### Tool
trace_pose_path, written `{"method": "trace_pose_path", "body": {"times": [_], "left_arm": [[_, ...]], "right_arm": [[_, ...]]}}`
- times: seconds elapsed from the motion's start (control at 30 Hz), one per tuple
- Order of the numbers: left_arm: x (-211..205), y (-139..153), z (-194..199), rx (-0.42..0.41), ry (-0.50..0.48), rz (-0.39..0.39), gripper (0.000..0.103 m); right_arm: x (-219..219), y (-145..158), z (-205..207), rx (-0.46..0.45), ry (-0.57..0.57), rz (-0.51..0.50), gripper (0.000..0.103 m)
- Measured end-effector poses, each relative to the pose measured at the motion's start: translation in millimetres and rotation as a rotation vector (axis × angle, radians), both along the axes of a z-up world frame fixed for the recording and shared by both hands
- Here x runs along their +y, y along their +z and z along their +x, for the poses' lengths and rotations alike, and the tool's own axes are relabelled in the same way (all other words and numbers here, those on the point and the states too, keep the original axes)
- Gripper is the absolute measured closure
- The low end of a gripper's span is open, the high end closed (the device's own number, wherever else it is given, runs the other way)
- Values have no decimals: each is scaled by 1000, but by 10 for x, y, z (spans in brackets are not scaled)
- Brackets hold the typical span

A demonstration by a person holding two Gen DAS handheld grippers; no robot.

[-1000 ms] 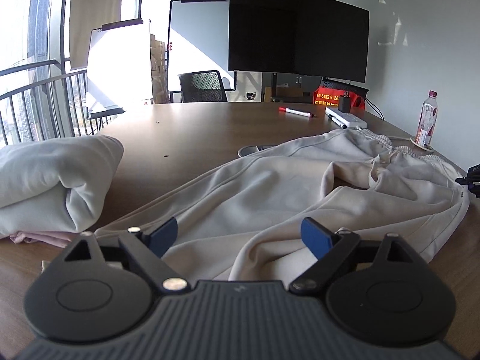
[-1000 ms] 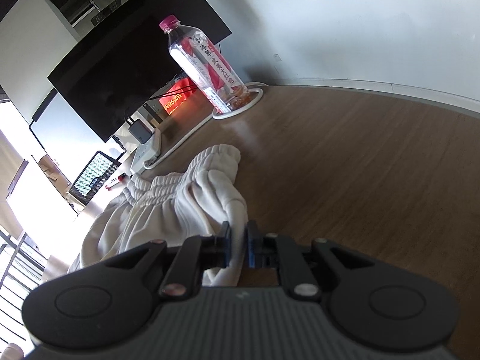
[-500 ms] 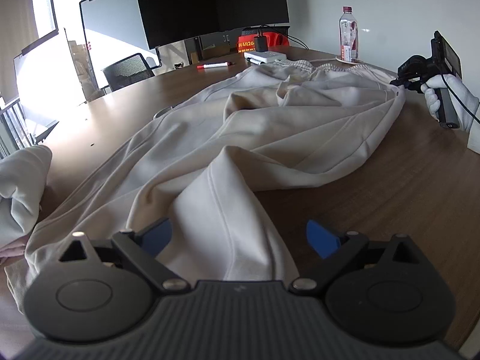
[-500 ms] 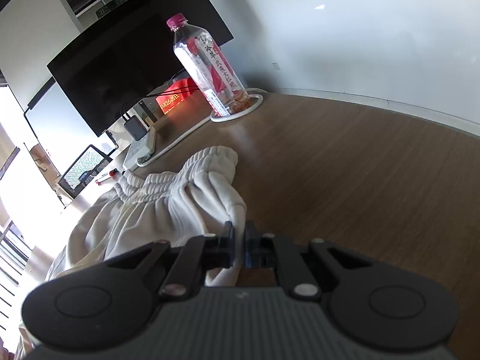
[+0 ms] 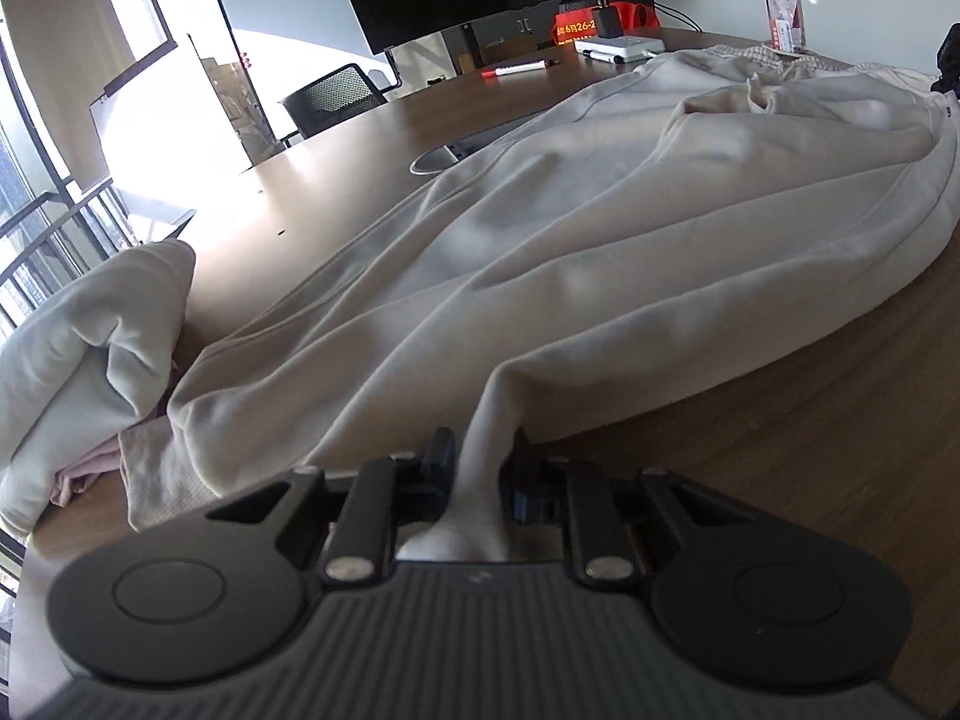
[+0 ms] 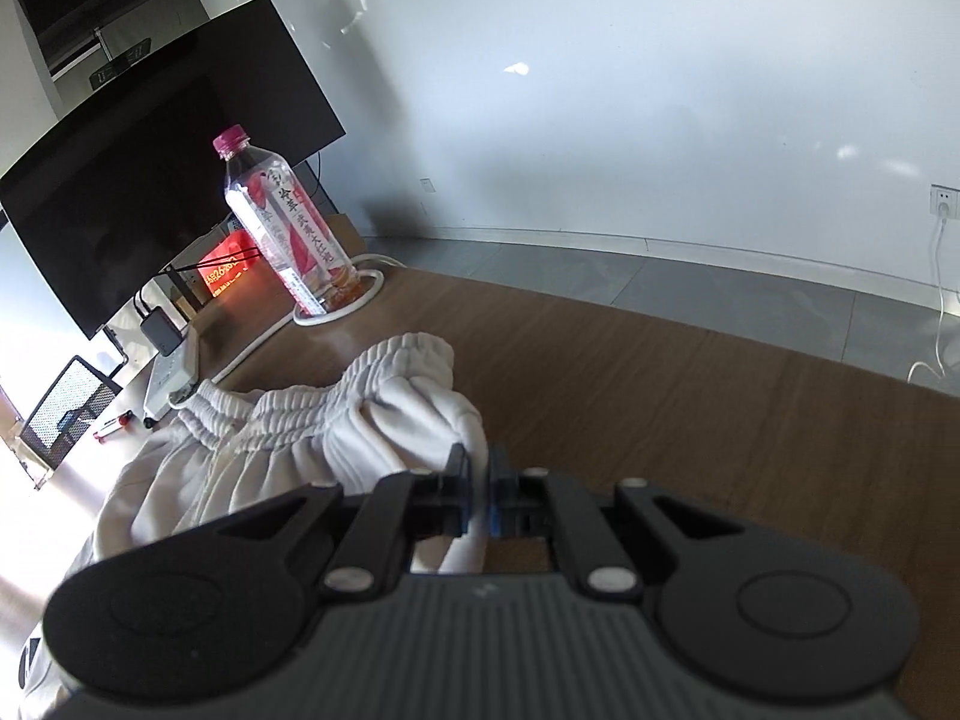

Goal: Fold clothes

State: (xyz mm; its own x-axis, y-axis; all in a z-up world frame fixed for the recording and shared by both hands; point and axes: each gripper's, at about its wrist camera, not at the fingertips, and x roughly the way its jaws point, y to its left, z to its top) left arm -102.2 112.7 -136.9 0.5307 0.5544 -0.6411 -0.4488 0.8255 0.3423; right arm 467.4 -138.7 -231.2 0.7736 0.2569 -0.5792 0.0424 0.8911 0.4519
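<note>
Pinching soft, floppy trousers (image 5: 600,252) at both ends: left tool (image 5: 477,471) gripping a leg hem, right tool (image 6: 477,495) gripping the waistband.

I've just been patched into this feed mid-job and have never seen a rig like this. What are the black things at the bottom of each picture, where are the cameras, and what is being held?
There is no robot arm here: a person carries a hand-held gripper in each hand, and a wide-angle camera on each one looks forward along its jaws. The black shapes at the bottom are the grippers themselves.

In the left wrist view, the left gripper has its jaws closed on a fold of the cream sweatpants spread over the brown wooden table. A folded white garment lies to the left.

In the right wrist view, the right gripper pinches the same pants near their ribbed elastic waistband. Behind it stands a clear plastic bottle with a pink cap, in front of a large black screen.

Both ends are held.
</note>
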Motion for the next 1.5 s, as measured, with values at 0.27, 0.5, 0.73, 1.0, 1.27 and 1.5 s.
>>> {"method": "trace_pose_path", "body": {"times": [0.27,0.5,0.73,1.0,1.27,1.5], "left_arm": [[312,76,20,102,118,137,87],[451,386,-324,-58,120,-34,71],[334,762,-387,-311,172,10,42],[443,460,-105,-285,158,-25,38],[559,137,184,-252,144,-66,38],[568,20,167,-246,108,-95,38]], "right_arm": [[-135,395,-404,-95,24,8,90],[207,835,-70,-282,392,-168,37],[1109,446,751,-257,624,-393,37],[1103,26,833,-130,553,-431,40],[541,43,493,-69,347,-515,40],[-141,178,307,0,169,-630,39]]}}
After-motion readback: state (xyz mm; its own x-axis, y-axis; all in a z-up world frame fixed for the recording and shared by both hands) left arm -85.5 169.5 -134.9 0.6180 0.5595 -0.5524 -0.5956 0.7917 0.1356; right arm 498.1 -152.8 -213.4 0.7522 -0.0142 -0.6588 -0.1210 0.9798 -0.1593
